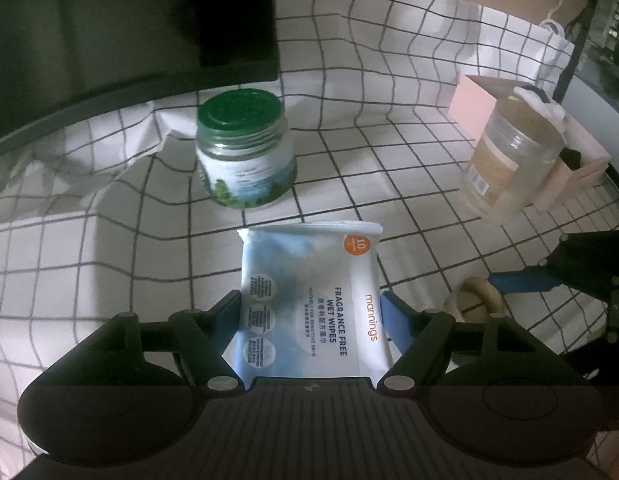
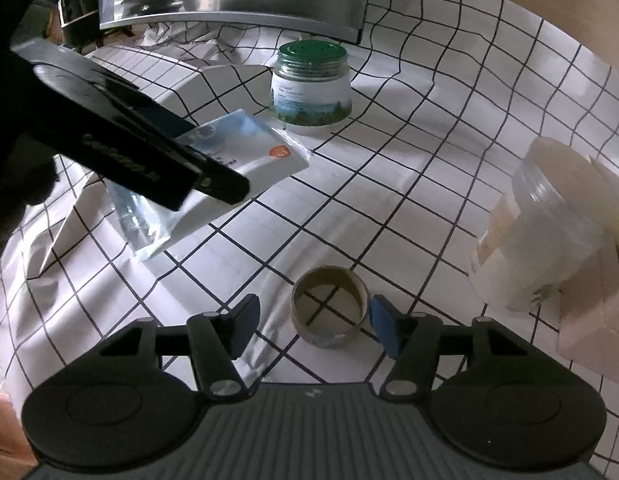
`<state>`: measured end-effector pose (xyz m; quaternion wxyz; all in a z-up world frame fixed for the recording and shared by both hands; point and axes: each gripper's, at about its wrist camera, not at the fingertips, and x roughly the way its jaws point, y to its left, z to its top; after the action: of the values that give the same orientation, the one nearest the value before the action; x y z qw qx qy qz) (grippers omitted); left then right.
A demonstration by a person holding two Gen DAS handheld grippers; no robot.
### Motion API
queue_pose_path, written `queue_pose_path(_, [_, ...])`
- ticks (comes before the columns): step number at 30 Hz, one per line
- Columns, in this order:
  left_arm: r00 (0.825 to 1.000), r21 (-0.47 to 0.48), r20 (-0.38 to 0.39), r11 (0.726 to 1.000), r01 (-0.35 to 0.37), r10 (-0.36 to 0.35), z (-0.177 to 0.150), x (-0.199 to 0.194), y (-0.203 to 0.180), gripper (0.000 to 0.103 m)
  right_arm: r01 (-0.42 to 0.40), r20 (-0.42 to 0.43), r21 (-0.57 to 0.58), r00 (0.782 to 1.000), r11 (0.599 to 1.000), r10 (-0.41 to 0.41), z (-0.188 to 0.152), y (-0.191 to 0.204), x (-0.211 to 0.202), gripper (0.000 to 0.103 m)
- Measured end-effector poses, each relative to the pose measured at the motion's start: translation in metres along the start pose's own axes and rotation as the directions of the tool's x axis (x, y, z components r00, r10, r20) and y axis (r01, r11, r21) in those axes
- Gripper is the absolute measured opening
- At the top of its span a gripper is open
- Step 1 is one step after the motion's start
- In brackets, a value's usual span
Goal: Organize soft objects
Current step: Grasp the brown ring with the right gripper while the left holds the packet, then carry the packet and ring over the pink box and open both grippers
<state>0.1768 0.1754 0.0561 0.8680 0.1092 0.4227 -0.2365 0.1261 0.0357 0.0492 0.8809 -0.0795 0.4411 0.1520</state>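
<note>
My left gripper (image 1: 309,304) is shut on a blue and white pack of wet wipes (image 1: 309,284) and holds it above the checked tablecloth. The pack also shows in the right wrist view (image 2: 229,160), tilted, with the left gripper's black body (image 2: 121,148) over it. My right gripper (image 2: 313,320) is open, its blue pads on either side of a roll of tape (image 2: 329,308) that lies flat on the cloth. The tape roll shows partly in the left wrist view (image 1: 475,292) beside the right gripper's blue pad (image 1: 517,282).
A green-lidded jar (image 1: 245,152) stands ahead on the cloth (image 1: 389,160). A clear jar (image 1: 509,168) stands at the right against a pink box (image 1: 481,104). A dark monitor-like block (image 1: 129,20) fills the back left. The cloth covers a raised box shape (image 2: 181,84) at the left.
</note>
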Motion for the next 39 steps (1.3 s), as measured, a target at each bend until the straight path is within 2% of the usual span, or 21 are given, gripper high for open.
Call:
queue_pose_path(5, [1.000, -0.013, -0.003, 1.000, -0.008, 0.008, -0.004, -0.003, 0.003, 0.079, -0.009, -0.009, -0.017, 1.000, 1.000, 0.009, 0.002, 0.000, 0.001, 0.044])
queue_pose_path(12, [1.000, -0.026, 0.018, 0.999, -0.021, 0.021, -0.002, -0.013, 0.004, 0.079, -0.013, 0.010, -0.034, 1.000, 0.999, 0.013, 0.006, 0.000, -0.005, 0.043])
queue_pose_path(16, [0.996, -0.038, 0.077, 0.998, -0.041, 0.044, 0.017, -0.029, 0.008, 0.079, -0.004, 0.081, -0.040, 0.997, 0.999, 0.008, 0.024, -0.006, -0.026, 0.043])
queue_pose_path(19, [0.988, -0.033, 0.145, 0.998, -0.057, 0.061, 0.040, -0.045, 0.008, 0.079, 0.021, 0.163, -0.046, 0.987, 0.999, -0.013, 0.045, -0.016, -0.049, 0.043])
queue_pose_path(24, [0.963, -0.038, 0.262, 0.998, -0.059, 0.067, 0.092, -0.066, -0.001, 0.079, 0.101, 0.301, -0.026, 0.950, 0.995, -0.089, 0.082, -0.045, -0.091, 0.043])
queue_pose_path(29, [0.942, -0.051, 0.335, 0.999, 0.001, 0.017, 0.144, -0.066, -0.026, 0.079, 0.221, 0.390, 0.036, 0.895, 0.975, -0.217, 0.090, -0.093, -0.130, 0.043])
queue_pose_path(35, [0.935, -0.070, 0.327, 0.983, 0.169, -0.137, 0.193, -0.027, -0.085, 0.079, 0.351, 0.377, 0.176, 0.839, 0.920, -0.392, 0.059, -0.167, -0.160, 0.043])
queue_pose_path(37, [0.933, -0.075, 0.304, 0.971, 0.225, -0.192, 0.205, -0.005, -0.113, 0.079, 0.385, 0.342, 0.222, 0.829, 0.896, -0.442, 0.042, -0.190, -0.162, 0.043])
queue_pose_path(39, [0.933, -0.076, 0.272, 0.961, 0.266, -0.236, 0.211, 0.018, -0.145, 0.079, 0.403, 0.298, 0.262, 0.831, 0.877, -0.471, 0.023, -0.211, -0.159, 0.043])
